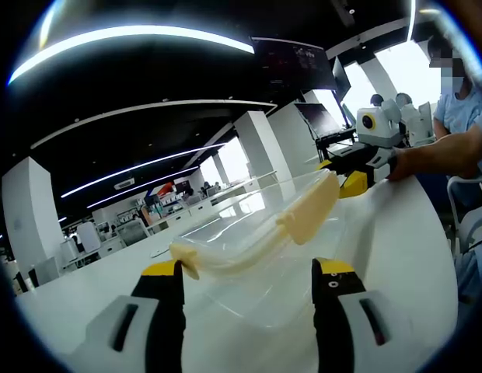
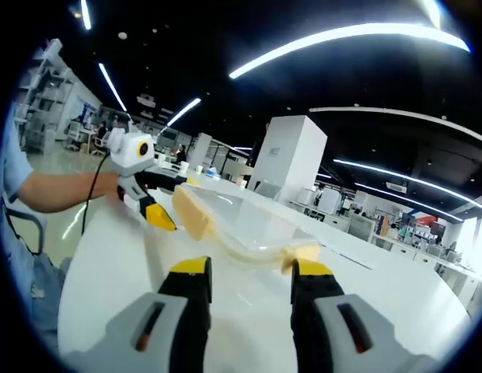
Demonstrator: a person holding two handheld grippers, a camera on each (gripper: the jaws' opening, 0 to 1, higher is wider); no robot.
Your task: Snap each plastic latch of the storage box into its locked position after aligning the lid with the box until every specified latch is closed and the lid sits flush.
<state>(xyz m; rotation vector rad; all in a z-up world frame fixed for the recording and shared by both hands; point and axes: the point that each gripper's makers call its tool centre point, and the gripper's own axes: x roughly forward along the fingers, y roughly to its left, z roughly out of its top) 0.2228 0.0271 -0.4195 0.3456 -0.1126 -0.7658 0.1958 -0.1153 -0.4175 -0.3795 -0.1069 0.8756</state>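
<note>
White glossy tabletop (image 1: 412,233) carried the work, its surface reflecting ceiling lights. Long curved white light strips (image 2: 342,35) ran across a dark ceiling. Wide white square pillar (image 2: 291,159) stood behind the table, another white pillar (image 1: 260,144) near bright windows. Dark wall-mounted screen (image 1: 291,62) hung high up. Cluttered desks with office equipment (image 2: 396,225) sat far back, too small to detail.

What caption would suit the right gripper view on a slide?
Right gripper, open, faces a clear storage box with cream latches on a white table; the left gripper waits opposite.
</note>
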